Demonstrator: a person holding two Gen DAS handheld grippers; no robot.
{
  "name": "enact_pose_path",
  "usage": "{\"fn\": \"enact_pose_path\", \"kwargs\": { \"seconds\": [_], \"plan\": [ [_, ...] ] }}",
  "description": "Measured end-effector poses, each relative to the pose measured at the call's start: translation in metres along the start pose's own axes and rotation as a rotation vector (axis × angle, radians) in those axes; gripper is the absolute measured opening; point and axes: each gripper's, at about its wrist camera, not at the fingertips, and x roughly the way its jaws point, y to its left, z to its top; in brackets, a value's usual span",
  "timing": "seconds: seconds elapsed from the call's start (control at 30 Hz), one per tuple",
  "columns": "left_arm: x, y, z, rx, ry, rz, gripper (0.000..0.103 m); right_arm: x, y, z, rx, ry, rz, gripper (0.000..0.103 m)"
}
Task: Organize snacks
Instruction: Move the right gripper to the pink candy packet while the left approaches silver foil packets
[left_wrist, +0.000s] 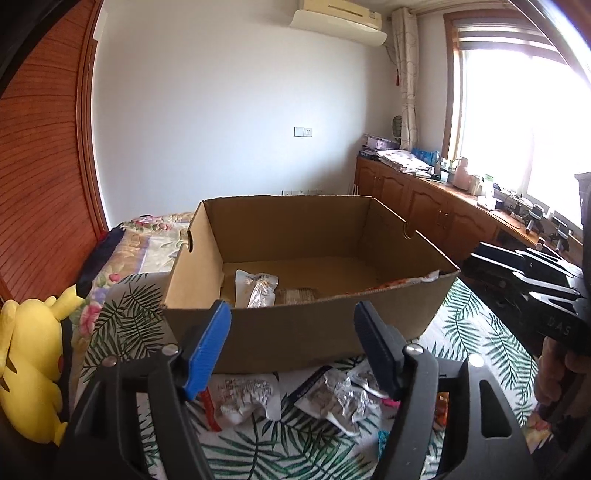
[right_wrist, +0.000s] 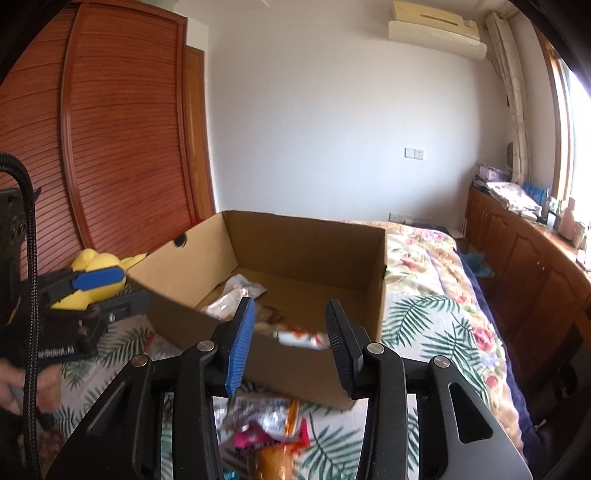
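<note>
An open cardboard box (left_wrist: 306, 328) stands on the bed; it also shows in the right wrist view (right_wrist: 306, 240). Inside lie a clear snack packet (left_wrist: 258, 290), a brown packet (left_wrist: 297, 295) and an orange-white packet (right_wrist: 301, 338) at the near wall. My left gripper (left_wrist: 291, 347) is open and empty in front of the box. My right gripper (right_wrist: 290, 343) is open and empty above the box's near wall. Loose snack packets (left_wrist: 332, 397) lie on the bedspread below both grippers, also in the right wrist view (right_wrist: 266, 424).
A yellow plush toy (left_wrist: 29, 365) lies at the left of the box. A wooden wardrobe (right_wrist: 110, 140) stands behind it. Low wooden cabinets (left_wrist: 424, 199) with clutter run under the window at the right. The bed's leaf-print cover (right_wrist: 424, 321) extends right of the box.
</note>
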Motion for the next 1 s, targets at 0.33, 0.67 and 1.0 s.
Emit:
{"fn": "enact_pose_path", "kwargs": {
  "seconds": [0.33, 0.67, 1.0],
  "plan": [
    [-0.007, 0.009, -0.031, 0.012, 0.033, 0.012, 0.07, -0.019, -0.002, -0.045, 0.02, 0.043, 0.036, 0.044],
    [0.014, 0.023, -0.067, 0.001, 0.116, 0.044, 0.07, 0.012, -0.001, -0.088, 0.004, 0.176, 0.043, 0.048],
    [0.039, 0.036, -0.088, -0.007, 0.202, 0.066, 0.07, 0.036, 0.003, -0.109, -0.017, 0.267, 0.043, 0.051]
  ]
}}
